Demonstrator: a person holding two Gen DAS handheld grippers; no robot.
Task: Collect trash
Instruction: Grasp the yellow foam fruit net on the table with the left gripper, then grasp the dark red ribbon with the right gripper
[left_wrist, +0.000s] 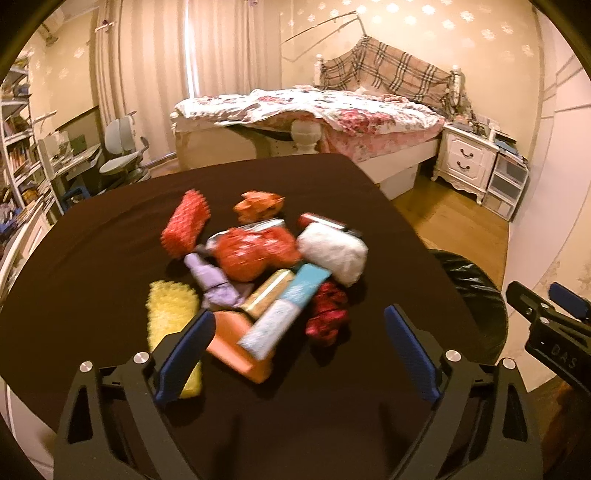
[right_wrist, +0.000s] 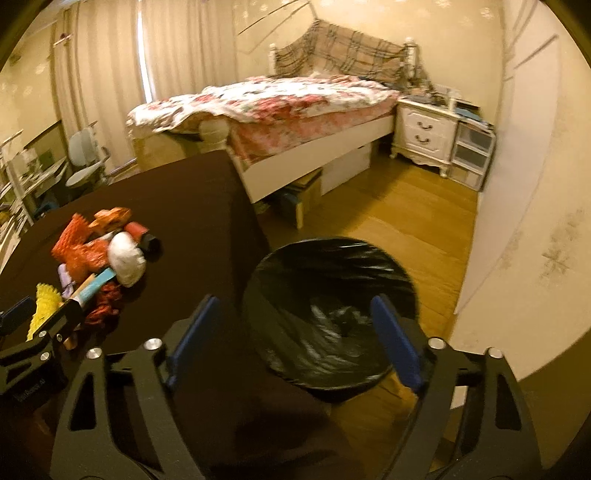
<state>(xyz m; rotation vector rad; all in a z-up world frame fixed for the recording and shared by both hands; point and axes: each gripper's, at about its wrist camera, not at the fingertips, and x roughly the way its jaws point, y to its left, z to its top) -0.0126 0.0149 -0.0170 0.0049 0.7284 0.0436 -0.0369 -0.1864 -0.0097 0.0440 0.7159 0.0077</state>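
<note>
A heap of trash lies on the dark brown table: red and orange wrappers, a white crumpled bag, a purple piece, a yellow spiky piece, an orange box and a teal-and-white packet. My left gripper stands open at the near side of the heap, with the orange box and the packet between its fingers, untouched. My right gripper is open and empty above the table's right edge and the black-lined bin. The heap shows left of it.
The bin stands on the wooden floor right of the table. Beyond the table are a bed with a floral quilt, a white nightstand, a desk chair and bookshelves at the left.
</note>
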